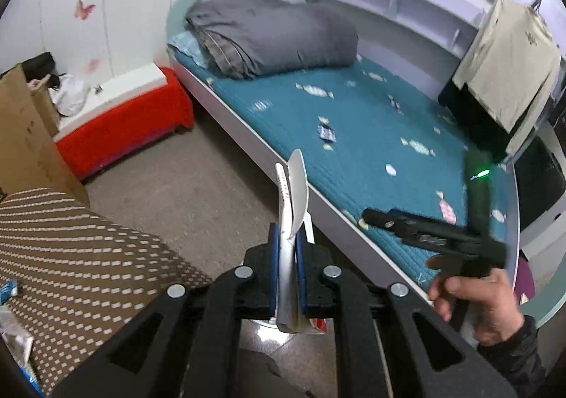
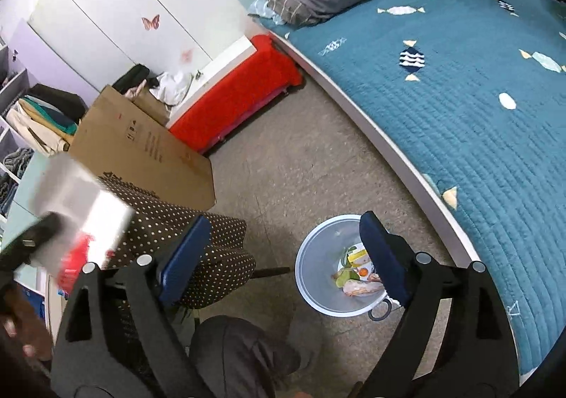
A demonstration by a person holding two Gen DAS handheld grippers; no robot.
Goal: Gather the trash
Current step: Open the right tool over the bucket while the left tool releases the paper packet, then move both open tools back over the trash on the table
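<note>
My left gripper (image 1: pixel 287 239) is shut on a flattened silver and white wrapper (image 1: pixel 295 193) that stands up between its blue pads, held above the floor by the bed edge. The same wrapper (image 2: pixel 83 214) shows blurred at the left of the right wrist view, with a red part below it. My right gripper (image 2: pixel 283 249) is open and empty, above the floor. A pale blue trash bin (image 2: pixel 315 277) stands on the floor below it, with several scraps and wrappers inside. My right gripper also shows in the left wrist view (image 1: pixel 442 239), blurred, over the bed's edge.
A bed with a teal quilt (image 1: pixel 353 136) and a grey folded duvet (image 1: pixel 276 34) fills the right. A red-covered box (image 1: pixel 123 129) and a cardboard box (image 2: pixel 141 154) stand by the wall. A brown dotted cloth (image 1: pixel 70 249) covers a seat at the left.
</note>
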